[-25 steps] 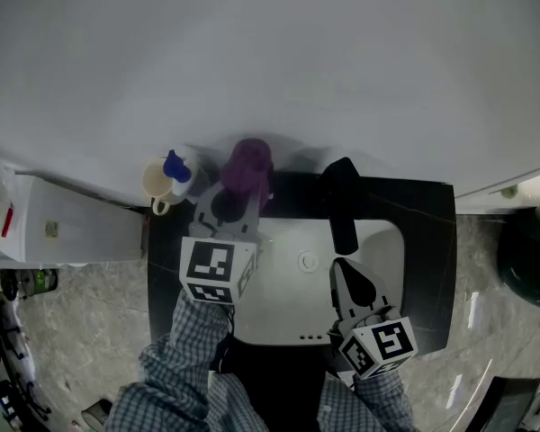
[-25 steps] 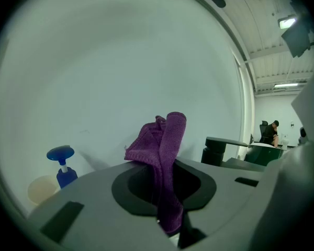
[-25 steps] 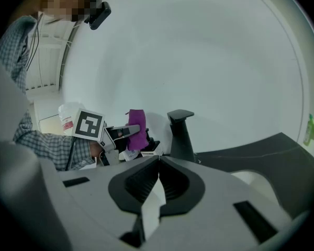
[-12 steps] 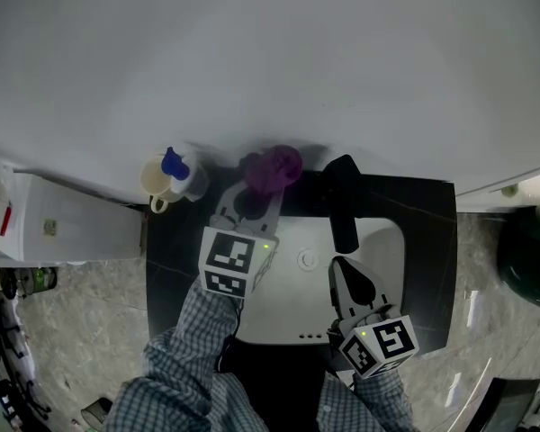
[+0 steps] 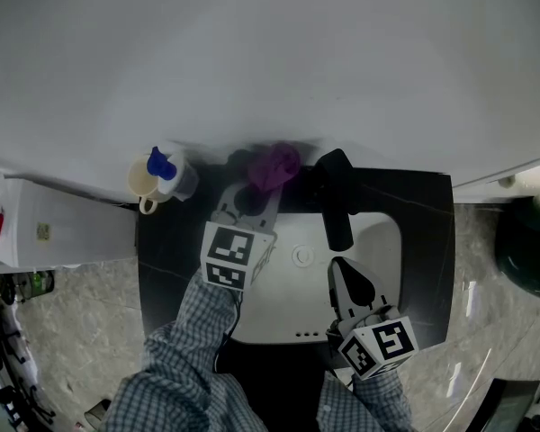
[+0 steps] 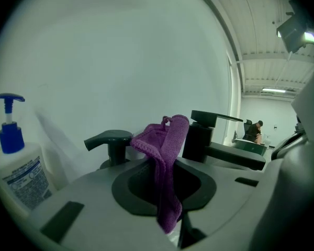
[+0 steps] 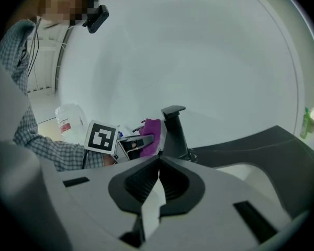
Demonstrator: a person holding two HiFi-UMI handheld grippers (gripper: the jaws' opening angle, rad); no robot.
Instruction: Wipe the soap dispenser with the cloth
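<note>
A white soap dispenser with a blue pump stands at the counter's back left corner beside a cream cup. My left gripper is shut on a purple cloth, which bunches up above the jaw tips. It is held between a black pump head and the black faucet, to the right of the blue-pump dispenser and apart from it. My right gripper hangs shut and empty over the sink, pointing at the faucet.
A white sink basin sits in a black counter against a pale wall. A white box lies left of the counter. Marbled floor shows on both sides.
My left gripper has carried the purple cloth to the right, away from the blue-pump dispenser and closer to the faucet. The right gripper has stayed in place.
</note>
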